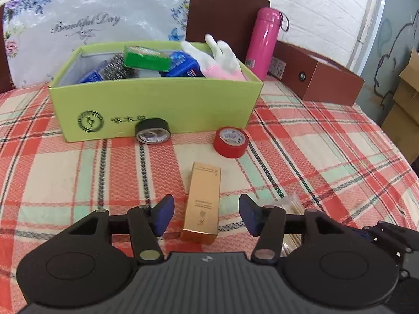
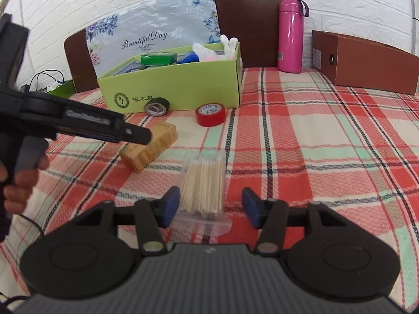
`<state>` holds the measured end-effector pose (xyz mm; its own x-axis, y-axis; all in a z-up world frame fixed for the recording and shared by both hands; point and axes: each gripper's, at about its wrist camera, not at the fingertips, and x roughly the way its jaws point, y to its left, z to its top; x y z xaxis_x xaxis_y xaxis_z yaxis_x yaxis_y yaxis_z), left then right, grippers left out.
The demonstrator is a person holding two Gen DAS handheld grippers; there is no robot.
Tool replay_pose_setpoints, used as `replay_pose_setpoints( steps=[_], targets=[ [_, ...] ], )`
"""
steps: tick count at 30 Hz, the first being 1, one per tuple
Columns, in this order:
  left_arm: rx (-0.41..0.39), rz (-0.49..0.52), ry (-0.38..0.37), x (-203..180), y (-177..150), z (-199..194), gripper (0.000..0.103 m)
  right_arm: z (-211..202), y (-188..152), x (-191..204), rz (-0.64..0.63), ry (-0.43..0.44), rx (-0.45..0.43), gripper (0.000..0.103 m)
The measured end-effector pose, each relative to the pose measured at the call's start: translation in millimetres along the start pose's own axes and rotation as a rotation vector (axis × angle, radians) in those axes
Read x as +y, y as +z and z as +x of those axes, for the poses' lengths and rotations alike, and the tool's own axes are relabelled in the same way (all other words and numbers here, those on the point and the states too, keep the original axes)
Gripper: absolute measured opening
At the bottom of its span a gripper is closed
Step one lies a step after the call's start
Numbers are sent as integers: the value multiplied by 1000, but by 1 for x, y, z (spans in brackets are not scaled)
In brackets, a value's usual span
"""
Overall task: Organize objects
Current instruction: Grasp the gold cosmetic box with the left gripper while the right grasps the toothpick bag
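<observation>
- The left hand-held gripper (image 1: 206, 216) sits low in the left wrist view, its blue pads (image 1: 164, 214) spread wide apart; a slim gold cardboard carton (image 1: 203, 204) lies flat between them, touching neither pad.
- The right hand-held gripper (image 2: 210, 206) is likewise parted at the bottom of the right wrist view; a clear plastic packet of wooden cotton swabs (image 2: 205, 185) lies between its pads, close to the left one; I cannot tell whether they touch.
- All of it rests on a bed with a red, cream and mint plaid sheet (image 1: 327, 157).
- Mid-frame in the left wrist view stands an open lime-green cardboard box (image 1: 157, 104), filled with a green packet (image 1: 146, 57), blue packs, a steel scourer and a white-and-pink glove (image 1: 222, 60).
- A black tape roll (image 1: 153, 130) leans against the box's front wall; a red tape roll (image 1: 231, 142) lies just beside it to the right, apart from the box.
- In the upper right, a tall pink metal flask (image 1: 264, 43) stands upright by the headboard, beside a long brown cardboard box (image 1: 322, 77).
</observation>
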<state>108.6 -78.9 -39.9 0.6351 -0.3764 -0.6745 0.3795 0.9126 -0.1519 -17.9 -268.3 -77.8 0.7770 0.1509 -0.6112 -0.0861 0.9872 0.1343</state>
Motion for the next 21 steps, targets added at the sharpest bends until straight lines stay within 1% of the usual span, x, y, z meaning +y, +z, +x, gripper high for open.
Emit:
replay_pose_setpoints(
  steps=[4,5,6,10,11,13,14,16,17,19,21],
  targets=[
    [33,-12,4,1,1,15,54,12,2,8,-2,-4,21,64],
    [38,-22,0,2,1,17,51,15,2,11,-10,-8,24,64],
    [42,-29,-3,3,0,18,50,17,1,14,-18,-12,23,64],
    [45,-39,15,8,-2,21,50,23,-5,20,-50,-25,12,50],
    [46,-43,13,9,-2,21,50,22,-5,20,-55,-32,7,42],
    [45,-51,6,10,-2,21,50,21,-5,19,-54,-31,2,32],
    [46,-52,4,11,-2,21,49,20,-5,19,-46,-24,-1,29],
    [49,-54,-2,12,-2,20,39,18,-5,19,-46,-14,-7,24],
    [51,-56,-8,13,-3,20,37,17,-5,19,-48,-8,-14,19],
    [49,-56,-9,14,-4,18,36,15,-3,21,-55,3,-24,15],
    [44,-46,1,14,-5,14,34,13,-1,24,-62,12,-30,14]
  ],
)
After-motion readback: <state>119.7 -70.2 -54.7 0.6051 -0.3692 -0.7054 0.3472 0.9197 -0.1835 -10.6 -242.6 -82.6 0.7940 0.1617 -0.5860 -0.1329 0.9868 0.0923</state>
